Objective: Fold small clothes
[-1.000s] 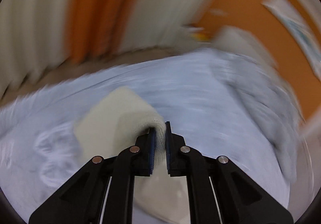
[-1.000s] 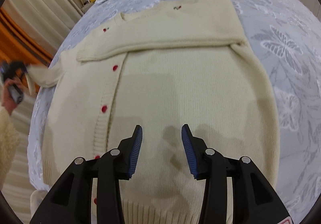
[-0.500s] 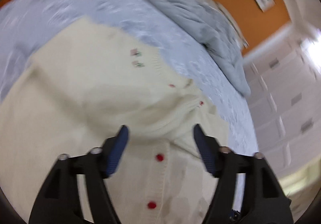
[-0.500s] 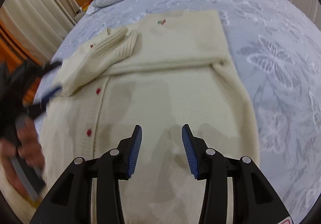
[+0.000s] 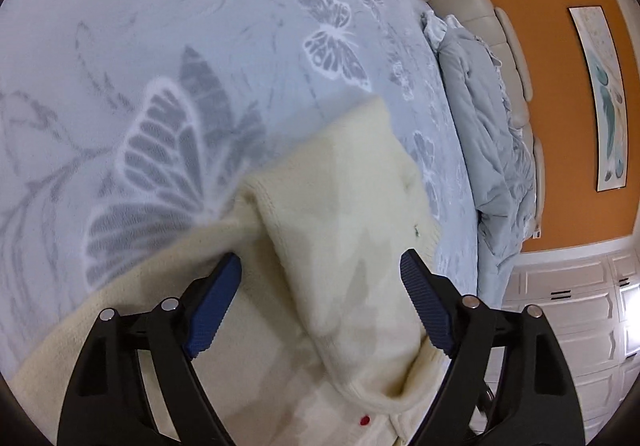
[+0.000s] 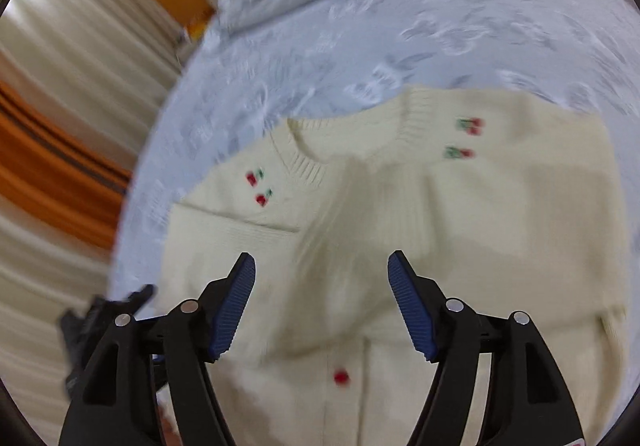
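Both sleeves look folded in already, so the cream cardigan [image 6: 400,246] is left flat on the butterfly bedspread [image 5: 160,46] while the left gripper [image 5: 320,306] and right gripper [image 6: 320,306], just opened wide, are kept empty above it.

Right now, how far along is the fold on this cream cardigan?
Done: both sleeves look folded across the cream cardigan, which lies flat on the butterfly bedspread; one folded sleeve lies between the left tongs. In hand: nothing. Both the left and right tongs have just been opening and hover open above the knit. Left: probably folding the body over and squaring it up.
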The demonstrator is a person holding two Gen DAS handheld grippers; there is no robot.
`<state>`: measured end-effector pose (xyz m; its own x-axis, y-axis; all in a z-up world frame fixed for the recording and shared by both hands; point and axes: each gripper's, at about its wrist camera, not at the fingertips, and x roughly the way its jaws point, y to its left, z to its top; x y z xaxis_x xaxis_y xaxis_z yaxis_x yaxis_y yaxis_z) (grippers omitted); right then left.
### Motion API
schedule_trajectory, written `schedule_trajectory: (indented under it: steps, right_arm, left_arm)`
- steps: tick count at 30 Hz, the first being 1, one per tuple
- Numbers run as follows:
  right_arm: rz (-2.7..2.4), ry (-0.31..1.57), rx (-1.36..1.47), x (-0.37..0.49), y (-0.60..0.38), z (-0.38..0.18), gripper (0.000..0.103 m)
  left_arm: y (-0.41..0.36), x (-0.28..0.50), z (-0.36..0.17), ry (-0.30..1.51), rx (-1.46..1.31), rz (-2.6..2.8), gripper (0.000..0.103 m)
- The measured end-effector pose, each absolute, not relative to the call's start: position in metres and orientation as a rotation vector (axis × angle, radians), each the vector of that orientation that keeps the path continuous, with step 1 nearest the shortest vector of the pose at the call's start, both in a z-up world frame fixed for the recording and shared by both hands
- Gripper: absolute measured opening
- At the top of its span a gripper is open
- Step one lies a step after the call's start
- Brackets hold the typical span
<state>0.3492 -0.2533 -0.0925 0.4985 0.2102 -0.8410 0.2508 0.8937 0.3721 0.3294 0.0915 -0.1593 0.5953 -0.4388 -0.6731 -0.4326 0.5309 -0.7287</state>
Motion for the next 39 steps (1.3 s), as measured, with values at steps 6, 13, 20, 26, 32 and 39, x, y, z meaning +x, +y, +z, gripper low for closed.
schedule_trajectory:
  steps: [6, 13, 20, 26, 32, 39]
  right_arm:
    - [0.045, 0.846, 0.621, 0.341, -0.264, -0.066, 0.009]
    - [-0.073, 0.871, 0.693, 0.281, -0.352, -0.108, 0.012]
    - [-0.133, 0.863, 0.738, 0.260, -0.371, -0.135, 0.062]
    - [-0.182, 0.907, 0.857, 0.280, -0.396, -0.144, 0.011]
    - [0.065, 0.562, 0.746, 0.258, -0.369, -0.046, 0.009]
    - [-0.091, 0.885, 0.727, 0.260, -0.388, -0.161, 0.010]
  left_arm:
    - [0.083, 0.338, -0.155, 1.010, -0.926, -0.037, 0.076]
    - [0.067, 0.333, -0.152, 0.977, -0.795, -0.054, 0.078]
    - [0.082, 0.330, -0.150, 0.957, -1.000, -0.028, 0.078]
    - [0.094, 0.327, -0.160, 0.957, -1.195, 0.066, 0.037]
    - [0.101, 0.321, -0.146, 0.873, -1.161, -0.010, 0.017]
    - [0.092, 0.322, -0.170, 0.896, -1.001, 0.050, 0.019]
